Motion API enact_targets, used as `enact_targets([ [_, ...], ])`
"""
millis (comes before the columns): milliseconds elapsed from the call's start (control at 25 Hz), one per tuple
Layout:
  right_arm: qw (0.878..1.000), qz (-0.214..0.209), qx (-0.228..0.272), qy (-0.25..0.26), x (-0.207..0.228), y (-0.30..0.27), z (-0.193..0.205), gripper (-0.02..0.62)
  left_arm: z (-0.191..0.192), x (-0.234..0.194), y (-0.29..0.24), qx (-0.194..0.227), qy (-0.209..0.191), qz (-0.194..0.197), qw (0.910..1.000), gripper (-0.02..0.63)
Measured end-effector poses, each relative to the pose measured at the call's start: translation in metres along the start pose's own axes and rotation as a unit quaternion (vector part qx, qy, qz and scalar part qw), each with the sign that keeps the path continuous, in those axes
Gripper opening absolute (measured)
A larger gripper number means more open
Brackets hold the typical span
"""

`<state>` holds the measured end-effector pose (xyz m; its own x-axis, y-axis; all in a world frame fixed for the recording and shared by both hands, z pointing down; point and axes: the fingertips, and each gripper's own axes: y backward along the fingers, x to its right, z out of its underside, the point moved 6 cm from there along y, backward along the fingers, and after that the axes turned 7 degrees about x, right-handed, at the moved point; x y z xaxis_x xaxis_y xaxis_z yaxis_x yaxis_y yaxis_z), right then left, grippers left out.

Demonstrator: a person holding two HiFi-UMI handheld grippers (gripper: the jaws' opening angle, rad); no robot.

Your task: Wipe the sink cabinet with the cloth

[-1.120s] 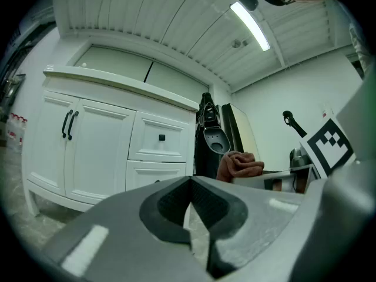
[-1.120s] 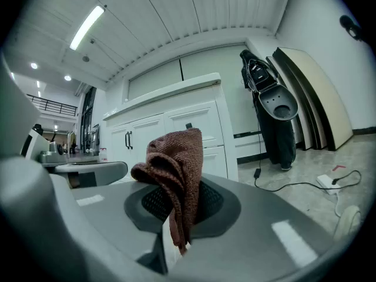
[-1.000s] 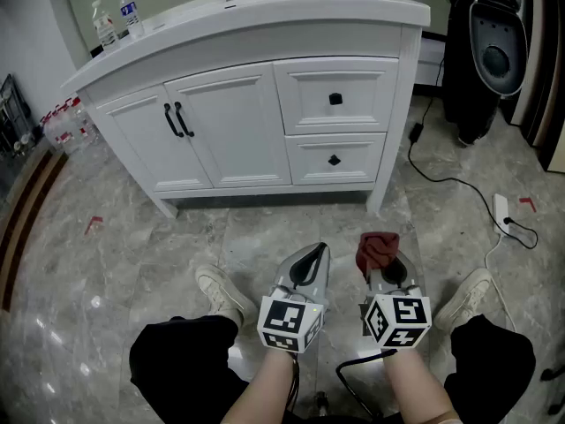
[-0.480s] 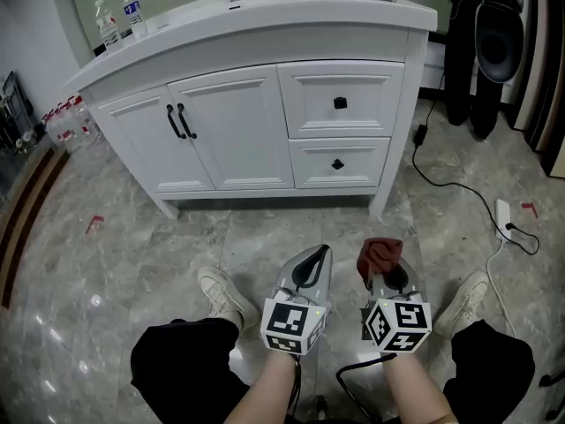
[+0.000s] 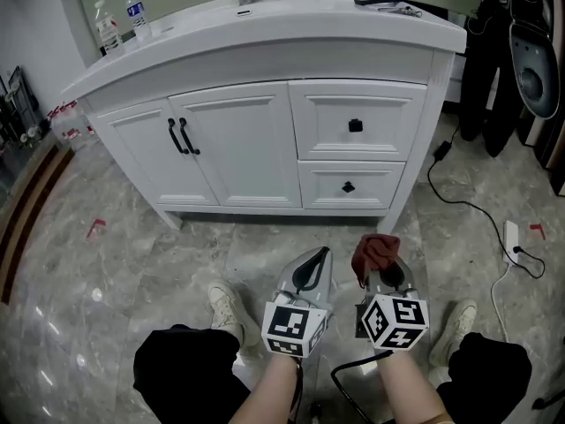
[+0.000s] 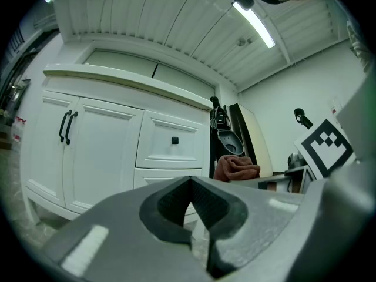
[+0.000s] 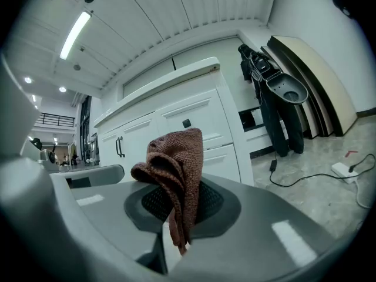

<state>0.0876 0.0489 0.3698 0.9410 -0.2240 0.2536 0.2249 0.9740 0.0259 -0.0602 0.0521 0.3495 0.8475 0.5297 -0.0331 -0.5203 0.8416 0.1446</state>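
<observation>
Rust-brown cloth is pinched tight by our right gripper, left gripper closed on nothing; we fear rubbing the sink cabinet could drag it free

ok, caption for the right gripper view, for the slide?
Right gripper shut on a brown cloth, facing the white sink cabinet.

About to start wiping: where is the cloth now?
The cloth is pinched in the right claw, low right of centre in the head view, short of the sink cabinet.
</observation>
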Motion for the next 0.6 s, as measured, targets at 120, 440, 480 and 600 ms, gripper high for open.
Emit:
enact_targets([
  [120,1.000,0.001,0.000,-0.010,0.006,-0.026,0.000,0.080,0.001,-0.017,-0.019,0.000,-0.001,-0.005,1.0000,0.002],
  [440,0.999,-0.039,0.020,0.010,-0.003,-0.102,-0.031,0.080,-0.014,-0.068,-0.067,0.024,0.002,-0.034,0.9991,0.000],
  [480,0.999,-0.046,0.023,0.012,-0.005,-0.111,-0.035,0.080,-0.014,-0.075,-0.072,0.025,0.001,-0.037,0.9990,0.002],
  [600,0.998,-0.062,0.029,0.015,-0.012,-0.140,-0.045,0.080,-0.015,-0.096,-0.087,0.025,-0.002,-0.046,0.9986,0.002],
])
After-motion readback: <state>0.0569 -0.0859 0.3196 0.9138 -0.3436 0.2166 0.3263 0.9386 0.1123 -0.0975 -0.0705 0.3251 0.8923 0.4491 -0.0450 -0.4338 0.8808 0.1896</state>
